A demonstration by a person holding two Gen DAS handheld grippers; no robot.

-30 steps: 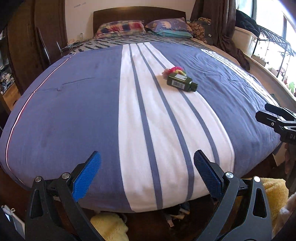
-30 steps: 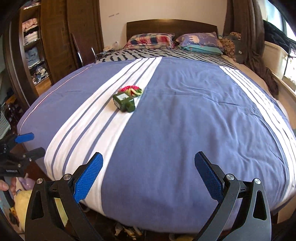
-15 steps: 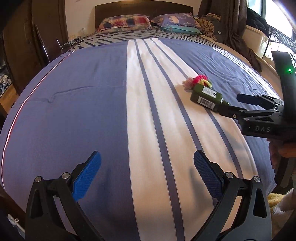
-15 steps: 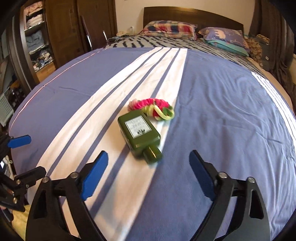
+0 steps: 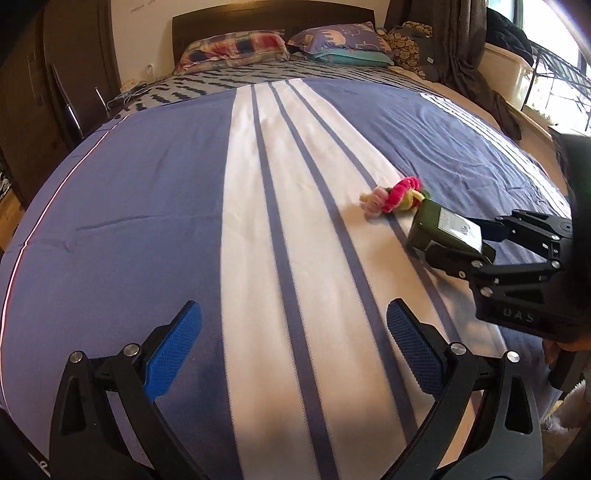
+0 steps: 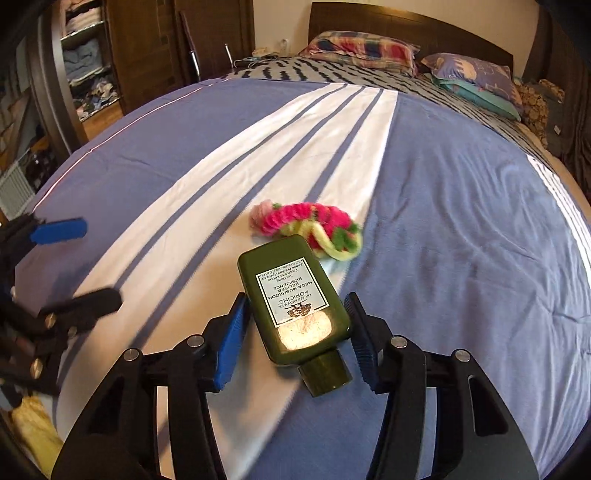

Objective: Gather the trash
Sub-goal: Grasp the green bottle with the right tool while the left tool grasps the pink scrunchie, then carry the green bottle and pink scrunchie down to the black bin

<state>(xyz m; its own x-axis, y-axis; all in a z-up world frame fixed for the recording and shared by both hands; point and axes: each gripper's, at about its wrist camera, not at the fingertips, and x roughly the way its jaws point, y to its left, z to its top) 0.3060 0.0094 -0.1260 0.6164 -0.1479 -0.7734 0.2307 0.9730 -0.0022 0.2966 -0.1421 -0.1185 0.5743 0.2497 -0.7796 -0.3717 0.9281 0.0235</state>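
Observation:
A dark green lotion bottle (image 6: 291, 295) with a white label lies on the white stripe of the bedspread (image 6: 461, 258), cap toward me. My right gripper (image 6: 295, 339) straddles it low on the body. Its jaws are closing and the blue pads (image 6: 231, 343) meet the bottle's two sides. A fuzzy pink and yellow-green band (image 6: 306, 221) lies just beyond the bottle. The left wrist view shows the same bottle (image 5: 436, 229) and band (image 5: 391, 194) at the right, with the right gripper (image 5: 458, 240) around the bottle. My left gripper (image 5: 295, 350) hangs open over the stripes with nothing in it.
Pillows (image 5: 236, 48) and a dark headboard (image 5: 273, 18) lie at the bed's far end. A wooden wardrobe with shelves (image 6: 88, 70) stands left of the bed. Curtains and a white bin (image 5: 506, 70) are at the right. My left gripper (image 6: 70, 258) shows at the left edge.
Both grippers moved forward over the bed. The right one came down around the green bottle and its jaws narrowed from wide open to the bottle's sides. The left stayed open.

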